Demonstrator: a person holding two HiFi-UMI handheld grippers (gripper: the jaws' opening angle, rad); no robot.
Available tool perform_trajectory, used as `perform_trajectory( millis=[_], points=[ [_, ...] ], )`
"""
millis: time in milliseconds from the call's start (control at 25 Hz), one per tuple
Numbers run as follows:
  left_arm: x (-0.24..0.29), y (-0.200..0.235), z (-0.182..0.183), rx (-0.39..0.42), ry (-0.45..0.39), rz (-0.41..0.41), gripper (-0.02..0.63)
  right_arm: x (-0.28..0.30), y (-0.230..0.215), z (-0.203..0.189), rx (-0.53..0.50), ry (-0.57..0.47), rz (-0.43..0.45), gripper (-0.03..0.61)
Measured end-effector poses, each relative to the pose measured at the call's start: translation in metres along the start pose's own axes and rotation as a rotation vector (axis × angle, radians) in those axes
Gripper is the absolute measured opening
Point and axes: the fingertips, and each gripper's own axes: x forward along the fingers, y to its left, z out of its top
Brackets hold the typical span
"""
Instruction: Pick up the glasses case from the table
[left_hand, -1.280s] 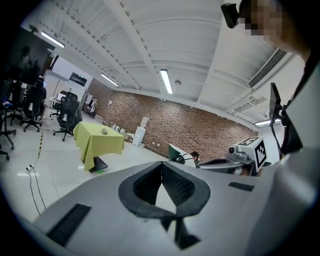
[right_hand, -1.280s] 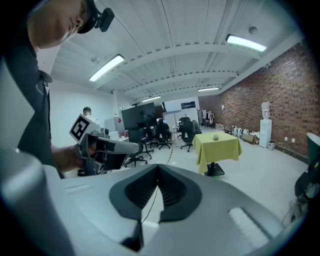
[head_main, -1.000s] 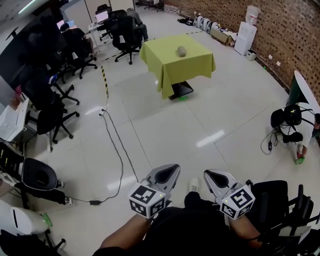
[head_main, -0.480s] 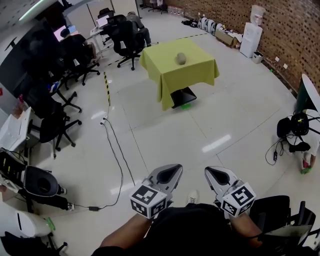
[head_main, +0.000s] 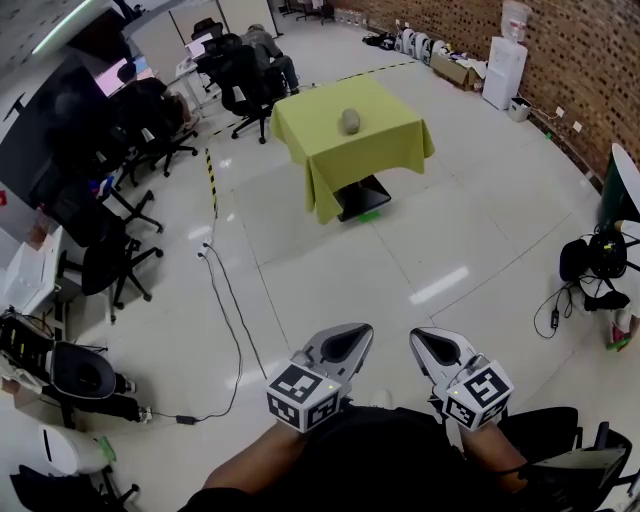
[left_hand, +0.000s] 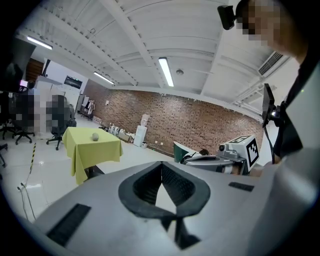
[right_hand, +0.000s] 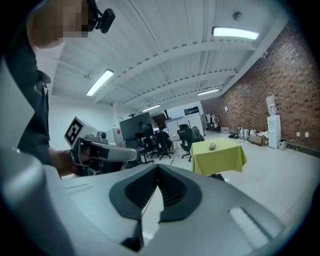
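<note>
The grey glasses case lies on a table under a yellow-green cloth, far across the floor from me. It also shows small in the left gripper view and the right gripper view. My left gripper and right gripper are held side by side close to my body, pointing toward the table. Both are shut with nothing between their jaws, the tips meeting at the left gripper and the right gripper.
Black office chairs and desks line the left side. A cable runs over the shiny floor. A brick wall with a water dispenser stands at the back right. Gear and cables lie at the right.
I have walked toward the table; it looks a little larger and nearer. Both grippers moved along with me and stayed shut side by side.
</note>
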Motion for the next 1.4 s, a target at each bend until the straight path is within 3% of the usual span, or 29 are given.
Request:
perform_trajectory(
  millis=[160, 320, 760, 1080, 1400],
  points=[
    [0.005, 0.011, 0.004, 0.024, 0.033, 0.03, 0.008, 0.009, -0.012, 0.002, 0.032, -0.006, 0.002, 0.003],
    [0.011, 0.029, 0.004, -0.006, 0.042, 0.053, 0.008, 0.019, -0.024, -0.003, 0.055, 0.001, 0.006, 0.003],
    [0.06, 0.087, 0.011, -0.046, 0.055, -0.02, 0.008, 0.069, -0.07, 0.004, 0.057, 0.042, -0.065, 0.003],
    [0.082, 0.187, 0.068, -0.035, -0.02, -0.003, 0.008, 0.153, -0.104, 0.053, 0.002, 0.05, -0.077, 0.003],
    [0.089, 0.271, 0.092, -0.06, -0.043, -0.012, 0.008, 0.218, -0.121, 0.078, -0.028, 0.077, -0.121, 0.003]
  ],
)
